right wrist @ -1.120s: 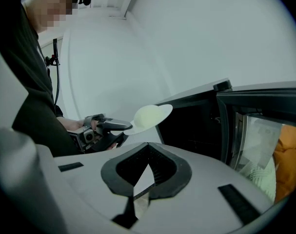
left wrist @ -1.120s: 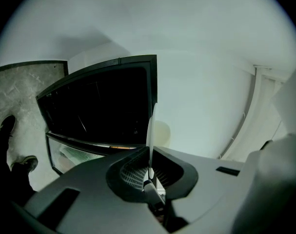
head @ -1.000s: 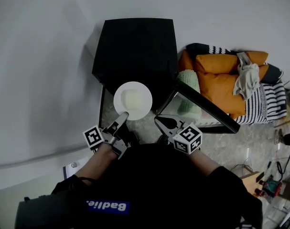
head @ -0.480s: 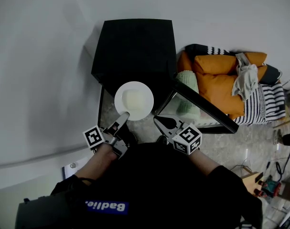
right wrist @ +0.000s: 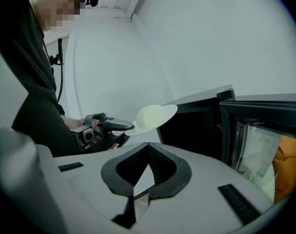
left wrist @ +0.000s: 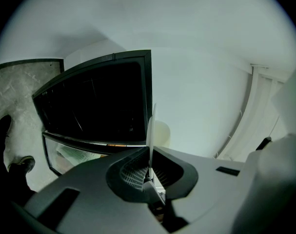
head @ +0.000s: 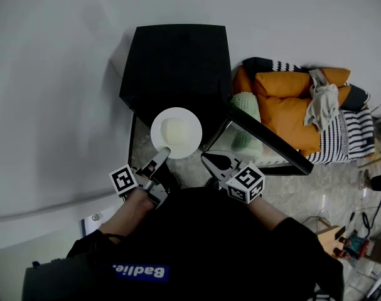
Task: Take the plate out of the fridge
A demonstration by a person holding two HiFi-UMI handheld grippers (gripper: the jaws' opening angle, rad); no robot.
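A round white plate (head: 176, 132) with a pale mound at its centre hangs in front of the black fridge (head: 177, 61), outside it. My left gripper (head: 162, 152) is shut on the plate's near rim. In the left gripper view the plate (left wrist: 150, 126) shows edge-on, rising from between the jaws of that gripper (left wrist: 150, 159). My right gripper (head: 210, 159) sits just right of the plate, shut, with nothing in it. In the right gripper view its jaws (right wrist: 148, 145) meet at the tips, with the plate (right wrist: 152, 117) and the left gripper (right wrist: 122, 126) ahead of them.
The fridge door (head: 268, 140) stands open to the right, its glass showing. Orange cushions (head: 297, 105), a green pillow (head: 248, 105) and a striped blanket lie beyond it. A white wall runs along the left. Cables and small items lie on the floor at the lower right.
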